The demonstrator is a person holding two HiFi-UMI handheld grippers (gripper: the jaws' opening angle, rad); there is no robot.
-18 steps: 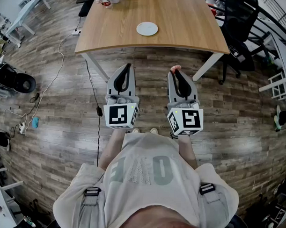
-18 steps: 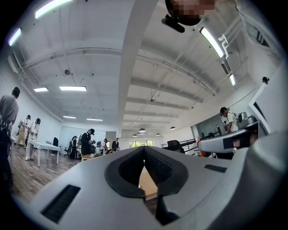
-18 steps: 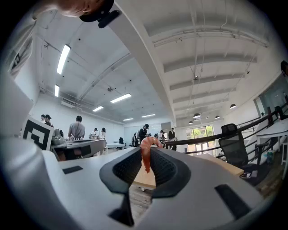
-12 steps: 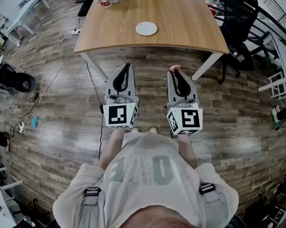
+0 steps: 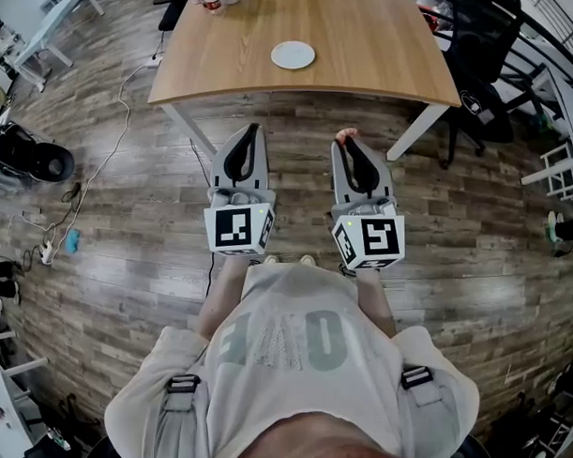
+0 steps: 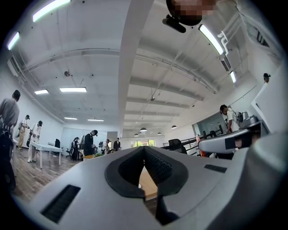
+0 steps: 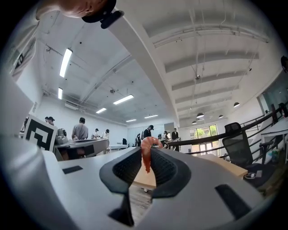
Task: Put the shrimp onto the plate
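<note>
The right gripper (image 5: 347, 142) pinches the shrimp (image 7: 146, 155) by its jaw tips alone, over the floor (image 5: 297, 186), well short of the plate (image 5: 293, 55); a jolt while carrying may shake it loose; the left gripper (image 6: 144, 150) is closed, empty.

shrimp (image 5: 345, 134): from above, just a pink tip peeking past the right gripper (image 5: 349, 144), rest buried between the pads | table (image 5: 368, 48): far side chopped off by the top edge | plate (image 5: 293, 55): too small for detail | people (image 7: 81, 130): far off, tiny
</note>
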